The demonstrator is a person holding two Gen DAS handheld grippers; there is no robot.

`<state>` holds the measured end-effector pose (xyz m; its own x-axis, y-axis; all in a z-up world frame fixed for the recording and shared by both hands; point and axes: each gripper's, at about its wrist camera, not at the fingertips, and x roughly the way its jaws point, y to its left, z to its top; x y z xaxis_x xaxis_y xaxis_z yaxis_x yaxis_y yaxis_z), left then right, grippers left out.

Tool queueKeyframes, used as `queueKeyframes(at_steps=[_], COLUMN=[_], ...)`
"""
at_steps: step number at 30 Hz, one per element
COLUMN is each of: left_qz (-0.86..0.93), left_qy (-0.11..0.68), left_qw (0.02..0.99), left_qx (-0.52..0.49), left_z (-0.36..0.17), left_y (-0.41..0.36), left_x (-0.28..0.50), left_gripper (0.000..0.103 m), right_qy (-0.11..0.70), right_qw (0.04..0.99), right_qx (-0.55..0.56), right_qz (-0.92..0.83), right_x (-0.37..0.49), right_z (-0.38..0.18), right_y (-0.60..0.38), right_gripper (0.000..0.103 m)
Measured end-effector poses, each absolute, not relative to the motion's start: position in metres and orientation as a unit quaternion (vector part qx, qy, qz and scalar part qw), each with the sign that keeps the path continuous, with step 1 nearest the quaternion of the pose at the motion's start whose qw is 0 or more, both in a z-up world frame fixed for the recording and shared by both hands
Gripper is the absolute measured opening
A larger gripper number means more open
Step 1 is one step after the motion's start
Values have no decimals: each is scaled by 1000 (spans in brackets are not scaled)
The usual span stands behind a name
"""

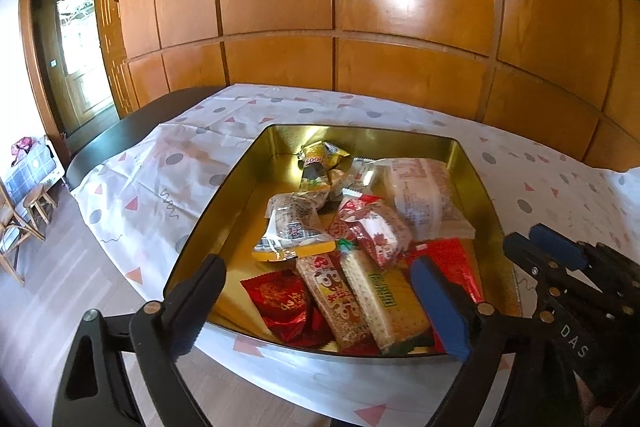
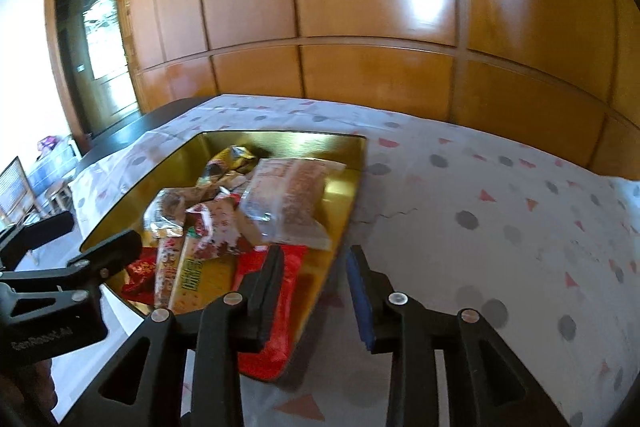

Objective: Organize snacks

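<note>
I see the snacks (image 1: pixel 360 239) piled in the gold tin (image 1: pixel 240 195) on the desk (image 1: pixel 160 179), and my left hand-held gripper (image 1: pixel 320 303) and right hand-held gripper (image 2: pixel 316 301) hang spread apart, holding nothing.

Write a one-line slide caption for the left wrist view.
Open left gripper hovers over a gold tin of wrapped snacks on a patterned tablecloth.

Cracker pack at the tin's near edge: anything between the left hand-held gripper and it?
Nothing visible. The left hand-held gripper is open and empty, its fingers straddling the near rim of the gold tin. The green-labelled cracker pack lies flat right between them, top face exposed, flanked by other snack packs.
</note>
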<state>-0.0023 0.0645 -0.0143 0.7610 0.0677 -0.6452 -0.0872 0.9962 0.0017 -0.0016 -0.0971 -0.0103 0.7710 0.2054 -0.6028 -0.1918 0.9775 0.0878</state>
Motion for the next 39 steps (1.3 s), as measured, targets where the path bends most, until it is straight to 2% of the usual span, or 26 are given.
queueKeyframes(at_steps=[4, 34, 39], left_qz=[38, 31, 37], left_qy=[335, 325, 316], left_qw=[941, 945, 948], left_qx=[-18, -29, -17], left_z=[-11, -7, -5], left_y=[59, 52, 51], left_x=[-8, -14, -15], left_gripper=[103, 102, 98], right_qy=[328, 320, 318], right_qw=[939, 942, 943], right_qx=[13, 12, 17], right_qz=[99, 102, 101], right_x=[-6, -13, -13], right_z=[-14, -11, -10], right_y=[-102, -101, -104], right_gripper=[35, 36, 36])
